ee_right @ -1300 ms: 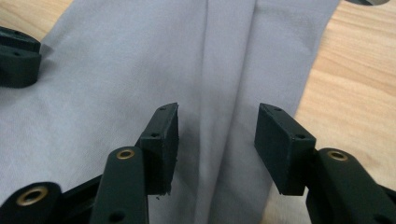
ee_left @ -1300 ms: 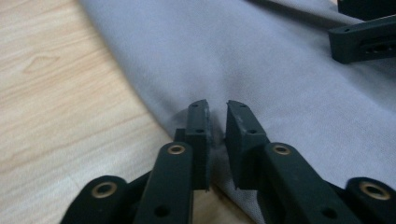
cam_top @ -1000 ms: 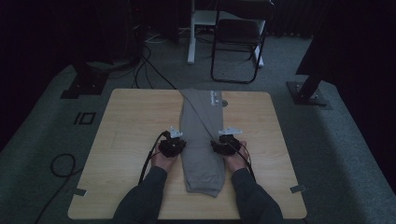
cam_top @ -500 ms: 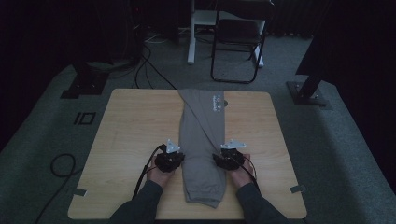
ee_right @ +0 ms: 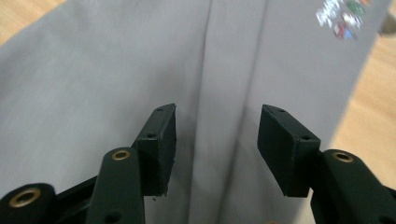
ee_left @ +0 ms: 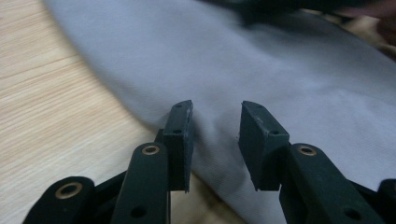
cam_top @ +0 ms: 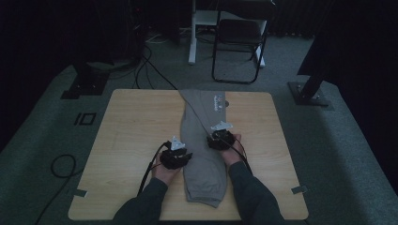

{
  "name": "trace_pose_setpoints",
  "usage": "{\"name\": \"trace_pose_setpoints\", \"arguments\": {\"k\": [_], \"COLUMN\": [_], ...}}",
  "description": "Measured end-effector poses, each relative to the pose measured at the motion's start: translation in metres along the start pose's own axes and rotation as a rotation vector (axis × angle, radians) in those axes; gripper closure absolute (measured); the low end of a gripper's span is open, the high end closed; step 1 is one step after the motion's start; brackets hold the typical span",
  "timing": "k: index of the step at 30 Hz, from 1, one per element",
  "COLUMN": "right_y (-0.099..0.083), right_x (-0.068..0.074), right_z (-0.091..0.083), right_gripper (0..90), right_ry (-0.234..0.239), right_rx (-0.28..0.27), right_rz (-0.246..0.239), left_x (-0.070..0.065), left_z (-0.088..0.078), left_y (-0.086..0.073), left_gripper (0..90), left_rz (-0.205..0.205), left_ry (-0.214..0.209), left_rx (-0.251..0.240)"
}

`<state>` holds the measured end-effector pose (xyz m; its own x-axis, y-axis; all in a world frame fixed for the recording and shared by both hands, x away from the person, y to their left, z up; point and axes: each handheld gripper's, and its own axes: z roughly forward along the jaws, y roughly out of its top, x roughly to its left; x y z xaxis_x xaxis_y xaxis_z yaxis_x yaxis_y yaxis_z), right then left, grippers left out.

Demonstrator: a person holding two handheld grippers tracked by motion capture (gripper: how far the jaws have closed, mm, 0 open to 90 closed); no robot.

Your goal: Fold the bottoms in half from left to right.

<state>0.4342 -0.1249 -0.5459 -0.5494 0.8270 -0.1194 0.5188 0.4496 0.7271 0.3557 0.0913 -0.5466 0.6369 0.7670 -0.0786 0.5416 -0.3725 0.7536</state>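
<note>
Grey trousers (cam_top: pixel 202 123), folded lengthwise, lie down the middle of the wooden table (cam_top: pixel 136 131), with a small printed logo (cam_top: pixel 219 101) near the far end. My left gripper (cam_top: pixel 180 155) sits at the cloth's left edge. In the left gripper view its jaws (ee_left: pixel 215 109) have just been opening and stand apart over the trousers (ee_left: pixel 280 70), pinching nothing. My right gripper (cam_top: pixel 220 140) is at the cloth's right edge. Its jaws (ee_right: pixel 215 114) have just opened a little wider and hover over a lengthwise crease in the trousers (ee_right: pixel 116 70), the logo (ee_right: pixel 343 18) beyond them.
Bare wood (ee_left: pixel 56 102) lies on both sides of the trousers. Behind the table are a black folding chair (cam_top: pixel 239 42) and a white desk leg (cam_top: pixel 192 37). Dark stand bases (cam_top: pixel 84 84) (cam_top: pixel 309 93) flank the far corners. A cable (cam_top: pixel 61 164) loops on the carpet at left.
Both hands first slid toward the near edge along the trousers. The right hand has since moved back up the cloth. The left jaws went from nearly closed to open.
</note>
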Motion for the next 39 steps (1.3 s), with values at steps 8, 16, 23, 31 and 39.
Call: {"name": "trace_pose_setpoints", "arguments": {"k": [8,16,23,31,39], "right_y": [0.029,0.023,0.005,-0.014,-0.019], "right_x": [-0.008,-0.030,-0.052,-0.055,-0.037], "right_z": [0.032,0.003,-0.006,0.006,-0.003], "right_gripper": [77.6,88.7,88.6,88.2,87.9], "right_ry": [-0.089,-0.027,-0.060,-0.093,-0.038], "right_rx": [0.047,-0.071,-0.088,-0.018,-0.013], "right_rz": [-0.004,0.161,0.236,0.237,0.213], "left_x": [-0.022,-0.049,-0.048,-0.053,-0.070], "left_z": [-0.012,-0.014,-0.012,-0.016,-0.031], "left_y": [-0.008,-0.019,-0.023,-0.028,-0.045], "left_gripper": [63.9,64.6,66.4,77.4,85.3], "left_rz": [0.038,0.120,0.113,0.086,0.070], "left_ry": [-0.066,-0.118,-0.119,-0.132,-0.168], "left_rx": [-0.014,0.047,0.054,0.047,0.048]}}
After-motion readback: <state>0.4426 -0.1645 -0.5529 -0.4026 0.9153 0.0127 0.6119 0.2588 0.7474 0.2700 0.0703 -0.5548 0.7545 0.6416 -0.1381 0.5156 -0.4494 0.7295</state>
